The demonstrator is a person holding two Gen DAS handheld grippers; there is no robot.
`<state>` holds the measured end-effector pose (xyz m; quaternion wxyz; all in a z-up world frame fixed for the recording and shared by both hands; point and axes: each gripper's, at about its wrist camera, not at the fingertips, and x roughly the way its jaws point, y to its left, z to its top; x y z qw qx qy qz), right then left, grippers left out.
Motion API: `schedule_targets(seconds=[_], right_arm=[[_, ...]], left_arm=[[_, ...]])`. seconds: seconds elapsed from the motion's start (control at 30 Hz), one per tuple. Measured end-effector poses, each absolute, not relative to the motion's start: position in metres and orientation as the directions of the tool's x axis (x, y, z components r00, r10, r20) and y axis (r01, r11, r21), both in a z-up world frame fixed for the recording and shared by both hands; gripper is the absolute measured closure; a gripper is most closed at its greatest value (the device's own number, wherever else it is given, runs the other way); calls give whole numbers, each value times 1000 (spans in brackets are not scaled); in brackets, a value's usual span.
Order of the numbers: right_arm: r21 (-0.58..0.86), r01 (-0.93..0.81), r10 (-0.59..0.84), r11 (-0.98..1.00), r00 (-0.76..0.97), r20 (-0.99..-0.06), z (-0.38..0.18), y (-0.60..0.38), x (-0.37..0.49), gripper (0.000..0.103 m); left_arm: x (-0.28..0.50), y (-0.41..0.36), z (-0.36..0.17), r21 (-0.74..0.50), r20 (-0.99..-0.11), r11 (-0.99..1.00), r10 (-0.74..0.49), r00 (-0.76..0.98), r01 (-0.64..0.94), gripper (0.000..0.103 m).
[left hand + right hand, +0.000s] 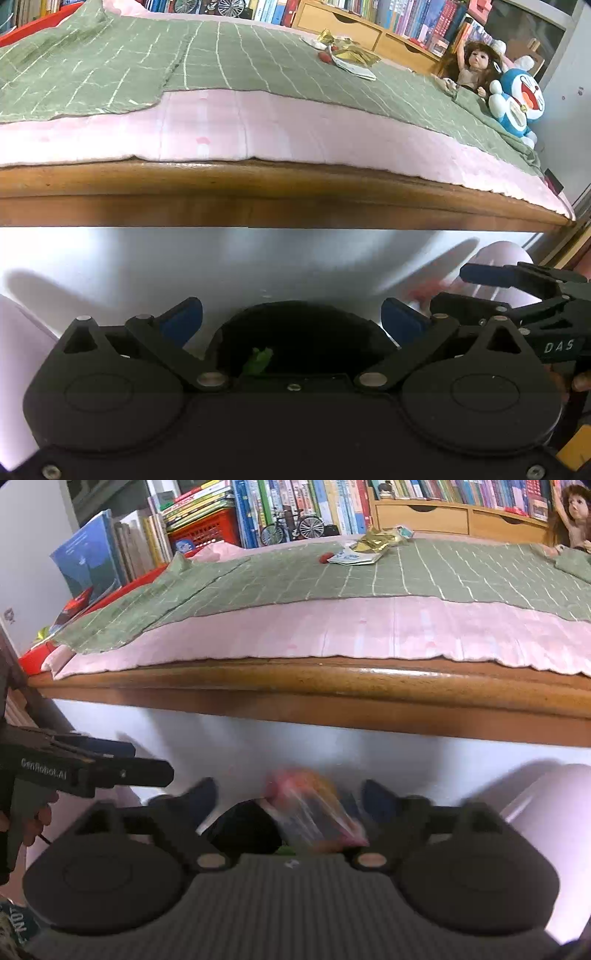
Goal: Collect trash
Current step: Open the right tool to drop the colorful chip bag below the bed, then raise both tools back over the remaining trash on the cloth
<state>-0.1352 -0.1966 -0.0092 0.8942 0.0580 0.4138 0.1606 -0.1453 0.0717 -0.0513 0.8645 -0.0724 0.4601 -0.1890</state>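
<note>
Both grippers hung below the bed edge (pixel 280 184) over a dark bin (pixel 295 332). Left gripper (pixel 291 319) spread, empty. Right gripper (pixel 288 799) spread, with a blurred wrapper (pixel 314 812) loose between its fingers. Remaining trash (pixel 347 55) lay far across the blanket (pixel 240 55). Risk: the light wrapper could drift past the bin's mouth.

Your black left gripper (pixel 291 319) and black right gripper (pixel 288 794) both angle downward, side by side, jaws spread wide, pads pressing nothing.
</note>
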Motion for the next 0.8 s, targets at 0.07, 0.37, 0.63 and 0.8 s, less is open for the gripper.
schedule_targets(seconds=[0.07,0.37,0.63,0.8], right_arm=[[244,-228,333,943,603,-725,-10,-198,-134,0],[281,-170,326,944,598,-732,-15,-207,-131,0],[284,-153,317,946,606,-729,-14,-211,-132,0],[265,-167,311,950,618,-722,-6,-210,-133,0]], left_arm=[[-146,71,-52,-293,-773,918,-391,499,267,0],[-144,66,-53,-284,-780,916,-392,487,282,0],[-142,66,-50,-308,-771,906,-416,482,291,0],[-143,66,-41,-293,-768,905,-414,488,307,0]])
